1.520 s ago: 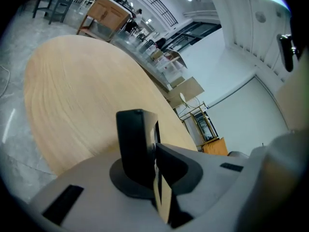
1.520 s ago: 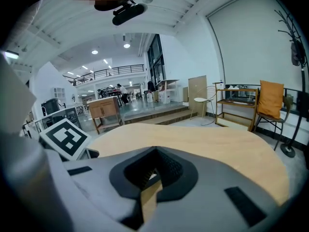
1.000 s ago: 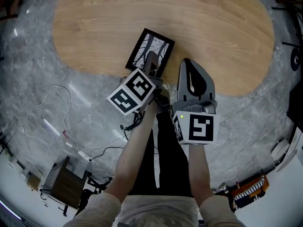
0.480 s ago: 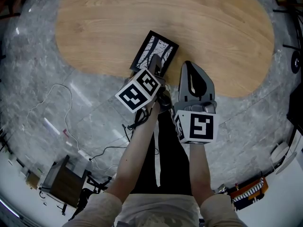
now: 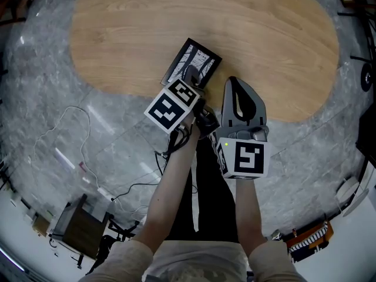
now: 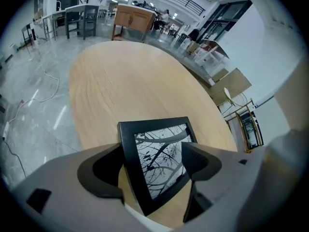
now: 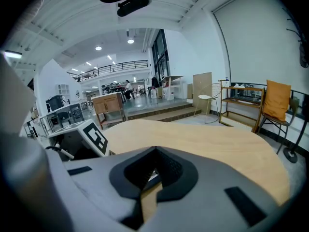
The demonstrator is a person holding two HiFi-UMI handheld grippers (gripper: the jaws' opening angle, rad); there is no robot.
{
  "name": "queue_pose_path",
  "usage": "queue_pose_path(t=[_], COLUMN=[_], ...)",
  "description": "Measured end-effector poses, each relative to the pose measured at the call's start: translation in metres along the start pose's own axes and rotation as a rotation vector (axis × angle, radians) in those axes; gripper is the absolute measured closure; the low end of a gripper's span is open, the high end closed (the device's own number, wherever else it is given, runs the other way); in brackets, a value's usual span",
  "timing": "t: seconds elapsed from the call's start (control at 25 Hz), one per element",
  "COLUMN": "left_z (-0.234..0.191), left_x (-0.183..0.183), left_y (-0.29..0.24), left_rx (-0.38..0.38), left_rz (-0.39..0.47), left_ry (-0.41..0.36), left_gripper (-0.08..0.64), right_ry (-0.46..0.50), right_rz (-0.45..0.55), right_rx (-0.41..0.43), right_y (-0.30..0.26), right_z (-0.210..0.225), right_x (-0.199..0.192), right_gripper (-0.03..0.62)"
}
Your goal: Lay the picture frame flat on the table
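The black picture frame (image 5: 192, 63) with a branch print lies flat on the oval wooden table (image 5: 264, 40), close to its near edge. My left gripper (image 5: 191, 75) reaches over that edge to the frame's near end. In the left gripper view the frame (image 6: 157, 153) lies between the two jaws of the left gripper (image 6: 152, 170); they are opening and stand apart from it. My right gripper (image 5: 236, 90) hovers just right of the frame, above the table edge. In its own view the right gripper (image 7: 154, 149) is shut with nothing in it.
Grey marble floor surrounds the table. Cables (image 5: 64, 134) trail on the floor at left, and a small dark stool (image 5: 79, 228) stands at lower left. Chairs and a shelf rack (image 7: 251, 105) stand beyond the table's far side.
The left gripper's jaws have spread apart around the frame. Gripper and frame shifted slightly right and away. The right gripper has stayed put.
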State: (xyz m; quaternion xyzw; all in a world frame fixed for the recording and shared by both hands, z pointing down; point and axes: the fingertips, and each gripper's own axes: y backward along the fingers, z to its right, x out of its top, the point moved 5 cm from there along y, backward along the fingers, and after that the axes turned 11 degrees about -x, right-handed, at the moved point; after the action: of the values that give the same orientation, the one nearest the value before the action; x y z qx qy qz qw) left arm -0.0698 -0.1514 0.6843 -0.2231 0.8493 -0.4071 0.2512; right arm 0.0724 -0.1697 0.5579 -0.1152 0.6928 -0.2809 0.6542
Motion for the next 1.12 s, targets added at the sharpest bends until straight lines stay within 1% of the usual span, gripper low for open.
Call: queue_pose_path(t=[0.2, 0.24, 0.32, 0.52, 0.72, 0.88, 0.96, 1.08, 1.12], left_z=[-0.001, -0.001, 0.000, 0.000, 0.003, 0.008, 0.017, 0.037, 0.046], left_x=[0.001, 0.002, 0.002, 0.003, 0.007, 0.014, 0.024, 0.045, 0.053], left_y=[-0.001, -0.001, 0.001, 0.002, 0.006, 0.015, 0.022, 0.038, 0.046], left_rx=[-0.003, -0.005, -0.008, -0.017, -0.044, -0.050, -0.078, -0.139, -0.158], left_rz=[0.005, 0.006, 0.008, 0.008, 0.014, 0.006, 0.017, 0.057, 0.072], left_ry=[-0.017, -0.023, -0.025, -0.017, -0.011, 0.015, -0.002, -0.064, -0.090], left_gripper=[0.183, 0.160, 0.147, 0.147, 0.147, 0.150, 0.150, 0.156, 0.183], right_ry=[-0.008, -0.007, -0.008, -0.006, -0.002, -0.005, -0.002, -0.003, -0.005], right_rz=[-0.002, -0.003, -0.005, -0.009, -0.005, 0.005, 0.016, 0.047, 0.061], right_rx=[-0.005, -0.004, -0.005, 0.002, 0.002, -0.007, -0.016, -0.036, -0.042], right_y=[0.000, 0.001, 0.002, 0.006, 0.007, 0.009, 0.008, 0.007, 0.008], right_z=[-0.002, -0.003, -0.003, -0.006, -0.011, -0.012, -0.013, -0.014, -0.014], right_x=[-0.003, -0.003, -0.004, -0.007, -0.005, 0.004, 0.012, 0.033, 0.043], right_gripper=[0.586, 0.586, 0.586, 0.586, 0.586, 0.586, 0.586, 0.586, 0.586])
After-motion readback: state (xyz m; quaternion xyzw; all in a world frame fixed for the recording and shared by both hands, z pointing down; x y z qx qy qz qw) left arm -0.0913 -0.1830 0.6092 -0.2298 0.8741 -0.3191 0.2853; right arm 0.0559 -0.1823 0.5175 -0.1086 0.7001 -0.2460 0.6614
